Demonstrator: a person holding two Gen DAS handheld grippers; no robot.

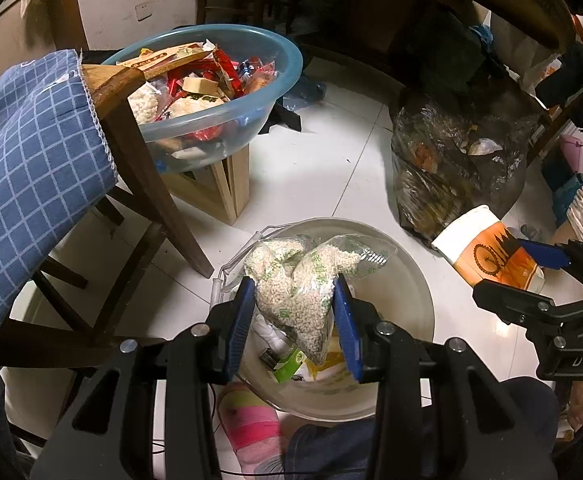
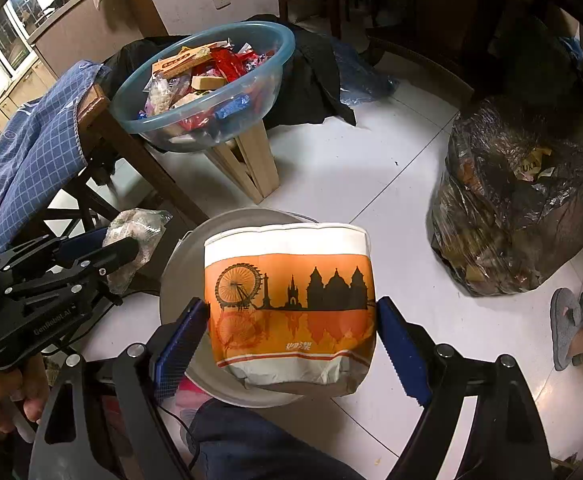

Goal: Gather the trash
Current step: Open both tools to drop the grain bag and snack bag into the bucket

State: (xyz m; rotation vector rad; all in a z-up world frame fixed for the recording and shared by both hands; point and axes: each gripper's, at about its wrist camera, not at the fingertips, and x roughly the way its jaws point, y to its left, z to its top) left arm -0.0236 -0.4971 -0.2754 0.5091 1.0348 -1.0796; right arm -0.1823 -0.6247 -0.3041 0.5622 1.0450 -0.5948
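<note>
Over the white bucket [image 1: 411, 320] on the pale floor tiles: a clear bag of white pellets [image 1: 303, 300], clamped between the blue pads of the left gripper [image 1: 295, 316], hanging into the bucket's mouth above a green carton [image 1: 289, 364] and yellow wrappers already inside. Just right of the bucket's rim, and above it as seen from the other wrist: an orange-and-white paper cup with a black skyline print [image 2: 291, 304], lying sideways, pinched across its width by the right gripper [image 2: 291, 340], jaws wide but pressing both sides. Beyond the bucket, a blue plastic basin [image 1: 283, 76] heaped with red and mixed snack packets, perched on a light wooden stool [image 1: 227, 188]. Left of the bucket, a dark wooden chair [image 1: 147, 184] draped with blue checked cloth [image 1: 23, 152]. Right of the bucket and farther back, a bulging dark trash bag [image 1: 451, 160]. Near edge of the bucket: a pink sock [image 1: 251, 428] and a denim-clad knee [image 1: 331, 448].
</note>
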